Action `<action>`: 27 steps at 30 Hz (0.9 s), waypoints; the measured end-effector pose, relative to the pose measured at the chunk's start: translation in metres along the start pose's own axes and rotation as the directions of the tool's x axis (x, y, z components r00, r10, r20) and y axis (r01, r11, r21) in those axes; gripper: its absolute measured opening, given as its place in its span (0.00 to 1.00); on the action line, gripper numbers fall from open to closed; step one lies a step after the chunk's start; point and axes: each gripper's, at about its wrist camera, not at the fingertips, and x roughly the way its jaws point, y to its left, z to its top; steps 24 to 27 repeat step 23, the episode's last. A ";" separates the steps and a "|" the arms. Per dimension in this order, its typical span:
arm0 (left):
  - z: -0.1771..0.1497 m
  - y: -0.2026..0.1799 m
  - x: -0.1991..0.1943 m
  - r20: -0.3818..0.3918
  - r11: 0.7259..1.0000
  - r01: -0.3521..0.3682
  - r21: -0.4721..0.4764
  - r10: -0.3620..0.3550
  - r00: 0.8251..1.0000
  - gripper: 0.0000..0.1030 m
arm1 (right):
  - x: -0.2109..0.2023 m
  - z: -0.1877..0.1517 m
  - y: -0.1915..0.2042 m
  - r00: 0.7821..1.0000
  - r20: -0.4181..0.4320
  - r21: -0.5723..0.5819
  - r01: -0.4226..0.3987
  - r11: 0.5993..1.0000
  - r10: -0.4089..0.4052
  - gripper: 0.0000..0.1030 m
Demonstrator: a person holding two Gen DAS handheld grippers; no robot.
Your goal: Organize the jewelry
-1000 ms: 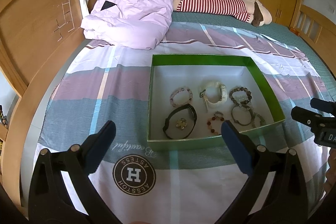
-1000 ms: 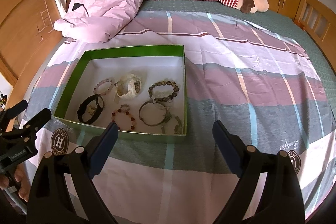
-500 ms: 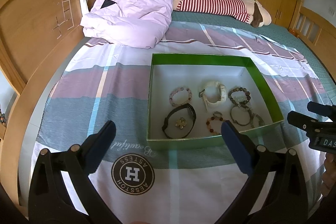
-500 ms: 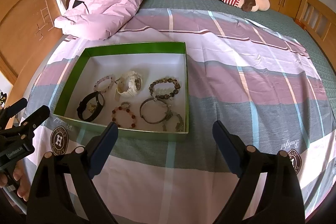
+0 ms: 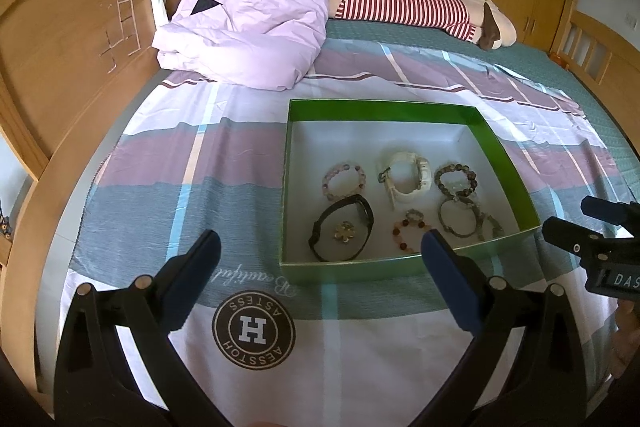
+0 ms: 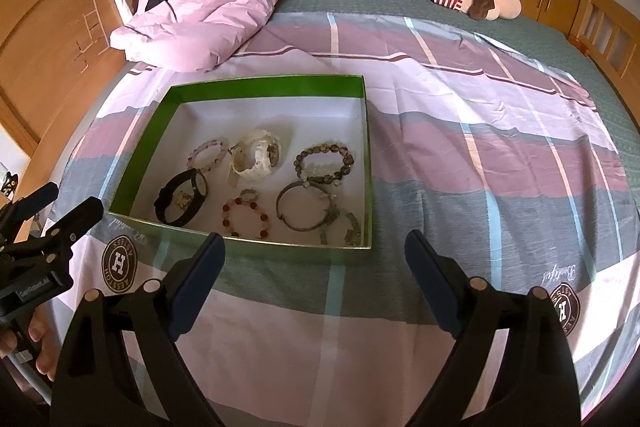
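Observation:
A green box point(image 5: 376, 111) point(image 6: 260, 83) with a white floor lies on the bed and holds several pieces of jewelry: a white watch point(image 5: 408, 175) point(image 6: 258, 155), a black band point(image 5: 344, 233) point(image 6: 182, 199), a pink bead bracelet point(image 5: 344, 181), a red bead bracelet point(image 6: 244, 217) and dark bead and metal bracelets point(image 6: 324, 163). My left gripper point(image 5: 320, 267) is open and empty, just short of the box's near wall. My right gripper point(image 6: 316, 259) is open and empty at the box's near right corner.
The bed has a striped pink, grey and white sheet point(image 6: 460, 155). A pink folded quilt point(image 5: 248, 19) and a red-striped plush toy point(image 5: 404, 7) lie at the back. A wooden headboard point(image 5: 60, 47) stands at the left.
Both grippers have drifted slightly; the box sits a little lower and closer in the right wrist view. The jewelry has not moved.

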 end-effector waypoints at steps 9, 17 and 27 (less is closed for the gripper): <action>-0.001 -0.003 0.000 -0.001 1.000 0.008 0.011 -0.008 1.000 0.98 | 0.001 0.000 -0.001 1.000 -0.004 0.007 -0.004 1.000 0.004 0.89; 0.001 0.001 -0.002 -0.004 1.000 0.021 -0.010 -0.021 1.000 0.98 | 0.001 0.000 0.000 1.000 -0.012 0.010 -0.013 1.000 0.013 0.89; 0.000 -0.001 -0.002 -0.006 1.000 0.012 0.003 -0.012 1.000 0.98 | 0.002 0.000 0.001 1.000 -0.014 0.003 -0.010 1.000 0.010 0.89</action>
